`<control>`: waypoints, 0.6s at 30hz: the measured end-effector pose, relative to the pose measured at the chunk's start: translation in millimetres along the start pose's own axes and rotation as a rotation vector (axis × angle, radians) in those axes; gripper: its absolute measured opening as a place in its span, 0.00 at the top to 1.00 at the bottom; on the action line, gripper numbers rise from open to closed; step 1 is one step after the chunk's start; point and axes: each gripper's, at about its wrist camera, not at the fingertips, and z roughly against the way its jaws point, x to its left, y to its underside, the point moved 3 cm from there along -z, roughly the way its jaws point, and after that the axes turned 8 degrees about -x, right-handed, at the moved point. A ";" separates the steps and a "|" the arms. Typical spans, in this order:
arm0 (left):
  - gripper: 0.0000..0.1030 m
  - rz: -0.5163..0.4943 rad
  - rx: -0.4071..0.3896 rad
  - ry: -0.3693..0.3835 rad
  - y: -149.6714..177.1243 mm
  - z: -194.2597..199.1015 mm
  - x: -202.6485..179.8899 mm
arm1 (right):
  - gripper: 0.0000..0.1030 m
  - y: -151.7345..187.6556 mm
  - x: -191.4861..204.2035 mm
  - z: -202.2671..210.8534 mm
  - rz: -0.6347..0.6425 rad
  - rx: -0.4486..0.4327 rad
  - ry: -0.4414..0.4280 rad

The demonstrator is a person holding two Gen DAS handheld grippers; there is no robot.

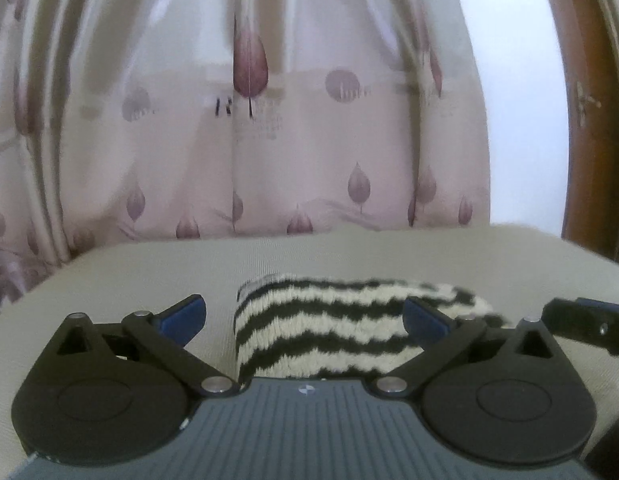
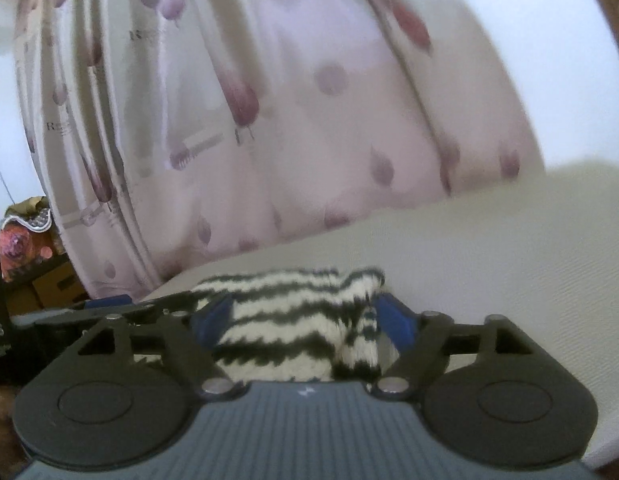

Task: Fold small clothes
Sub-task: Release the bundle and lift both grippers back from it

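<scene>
My left claw [image 1: 305, 316] is spread wide, its blue pads [image 1: 185, 316] well apart, and the fuzzy black-and-white striped garment [image 1: 329, 332] lies between them on the beige table [image 1: 149, 268]. My right claw [image 2: 305, 320] also stands apart, with the same garment [image 2: 293, 320] bunched between its pads. A patterned curtain [image 1: 269, 140] hangs beyond.
</scene>
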 end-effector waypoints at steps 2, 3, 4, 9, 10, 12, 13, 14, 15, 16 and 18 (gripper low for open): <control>0.00 0.015 -0.037 -0.005 -6.4 12.1 -0.6 | 0.15 -3.9 7.0 8.4 0.036 -0.031 0.005; 0.00 0.025 -0.045 -0.006 -9.9 17.7 -0.9 | 0.14 -5.3 10.3 13.1 0.052 -0.044 0.009; 0.00 0.031 -0.049 -0.001 -13.2 21.3 -1.2 | 0.14 -6.2 14.6 17.2 0.070 -0.058 0.014; 0.00 -0.012 -0.109 -0.044 -26.8 40.2 -10.2 | 0.11 -8.5 25.8 32.8 0.123 -0.100 0.016; 0.00 -0.038 -0.114 -0.049 -28.2 42.2 -13.2 | 0.11 -9.0 27.4 33.6 0.125 -0.098 0.011; 0.00 -0.088 -0.127 -0.044 -31.1 46.7 -19.4 | 0.11 -9.5 29.4 35.8 0.120 -0.095 0.004; 0.00 -0.093 -0.133 -0.039 -31.8 49.3 -20.0 | 0.11 -9.7 30.5 36.8 0.120 -0.095 0.002; 0.00 -0.089 -0.139 -0.034 -33.2 51.7 -21.0 | 0.11 -10.1 31.3 37.7 0.121 -0.096 0.000; 0.00 -0.082 -0.142 -0.030 -33.8 53.5 -21.1 | 0.11 -10.8 32.0 38.8 0.121 -0.099 0.000; 0.00 -0.071 -0.141 -0.024 -35.1 54.6 -20.9 | 0.11 -11.0 32.9 40.5 0.121 -0.103 0.002; 0.00 -0.039 -0.127 -0.014 -36.7 55.5 -18.4 | 0.11 -11.9 32.7 43.1 0.118 -0.107 0.007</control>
